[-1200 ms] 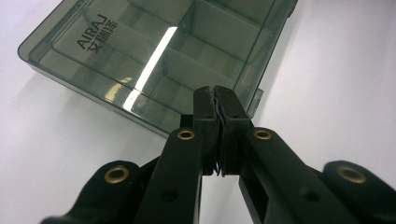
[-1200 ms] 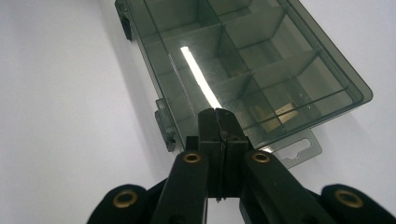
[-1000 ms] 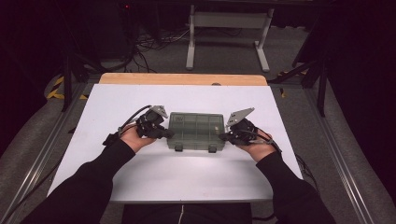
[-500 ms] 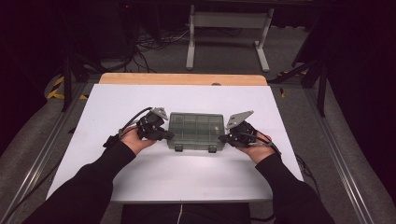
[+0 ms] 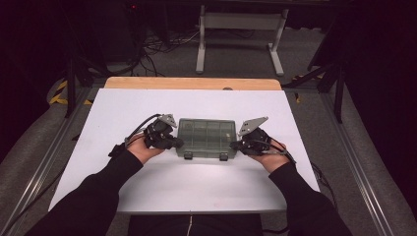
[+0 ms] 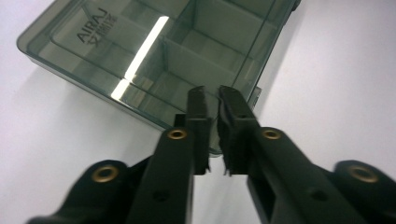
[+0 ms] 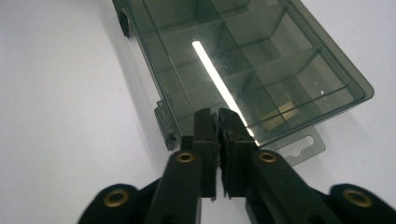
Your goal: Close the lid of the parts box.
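Observation:
A smoky see-through compartment box (image 5: 206, 136) lies shut in the middle of the white table (image 5: 147, 103), its two latches toward the person. My left gripper (image 5: 177, 143) sits at its left end and my right gripper (image 5: 235, 145) at its right end, both pointing inward. In the left gripper view the box (image 6: 154, 51) lies just past my left gripper (image 6: 211, 93). The right gripper view puts my right gripper (image 7: 217, 115) at the box (image 7: 243, 51) near a latch (image 7: 164, 122). Both pairs of jaws have just been opening to a thin slit, with nothing clamped between them.
A wooden strip (image 5: 192, 82) runs along the table's far edge. Beyond it a metal stand (image 5: 241, 29) and cables sit on the floor. Rails (image 5: 354, 162) flank the table. A hang tab (image 7: 306, 144) juts from the box's end.

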The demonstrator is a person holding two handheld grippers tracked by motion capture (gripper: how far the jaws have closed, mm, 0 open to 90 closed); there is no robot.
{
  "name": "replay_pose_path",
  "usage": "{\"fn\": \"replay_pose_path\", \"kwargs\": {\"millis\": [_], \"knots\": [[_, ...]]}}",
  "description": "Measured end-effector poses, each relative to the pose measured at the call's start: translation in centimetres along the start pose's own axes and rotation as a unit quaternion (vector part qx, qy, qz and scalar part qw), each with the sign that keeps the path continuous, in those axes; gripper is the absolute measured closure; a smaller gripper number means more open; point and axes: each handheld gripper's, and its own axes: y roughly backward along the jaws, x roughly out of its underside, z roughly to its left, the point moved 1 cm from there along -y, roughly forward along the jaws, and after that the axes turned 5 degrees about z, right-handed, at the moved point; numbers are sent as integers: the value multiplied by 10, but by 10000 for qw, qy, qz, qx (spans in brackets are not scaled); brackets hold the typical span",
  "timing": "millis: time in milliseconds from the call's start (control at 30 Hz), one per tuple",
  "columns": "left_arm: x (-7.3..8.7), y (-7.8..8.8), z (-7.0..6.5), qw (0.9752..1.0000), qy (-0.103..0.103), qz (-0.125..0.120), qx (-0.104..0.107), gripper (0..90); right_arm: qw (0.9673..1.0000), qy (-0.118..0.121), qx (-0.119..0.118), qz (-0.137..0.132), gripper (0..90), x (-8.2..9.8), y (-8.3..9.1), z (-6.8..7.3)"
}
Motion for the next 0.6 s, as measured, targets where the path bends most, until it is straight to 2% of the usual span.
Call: {"fn": "replay_pose_path", "kwargs": {"millis": [33,67,100,133,167,300,333,367,400,433,533,567,600], "knots": [[0,2,-1,10000,45,-31,3,779,10000,-24,7,-41,794,0,1,0],[-1,5,-2,9998,32,-186,-21,725,9999,-24,71,-112,742,-1,2,0],[-1,5,-2,9998,32,-186,-21,690,9999,-24,71,-112,742,-1,2,0],[-1,7,-2,9996,-9,-260,-51,690,9998,-33,84,-154,711,-1,4,0],[-1,9,-2,9992,-41,-394,-91,640,9997,-47,103,-207,683,-2,5,0],[-1,17,-1,9979,-30,-630,-139,437,9991,-61,109,-410,531,-3,9,0],[0,19,-1,9977,-10,-663,-131,352,9987,-96,88,-485,458,-3,11,1],[0,21,-1,9975,12,-696,-81,352,9987,-96,88,-485,458,-3,11,1],[1,22,0,9972,39,-738,-72,320,9984,-114,62,-544,416,-3,12,1],[2,24,-1,9968,60,-797,-91,286,9981,-143,30,-606,380,-4,13,1],[4,28,-3,9969,12,-759,-230,169,9968,-202,7,-769,286,-5,16,2],[5,30,-4,9968,8,-767,-214,124,9962,-227,14,-837,236,-5,18,3],[6,32,-5,9965,-13,-815,-198,124,9962,-227,14,-837,236,-5,18,3]]}}
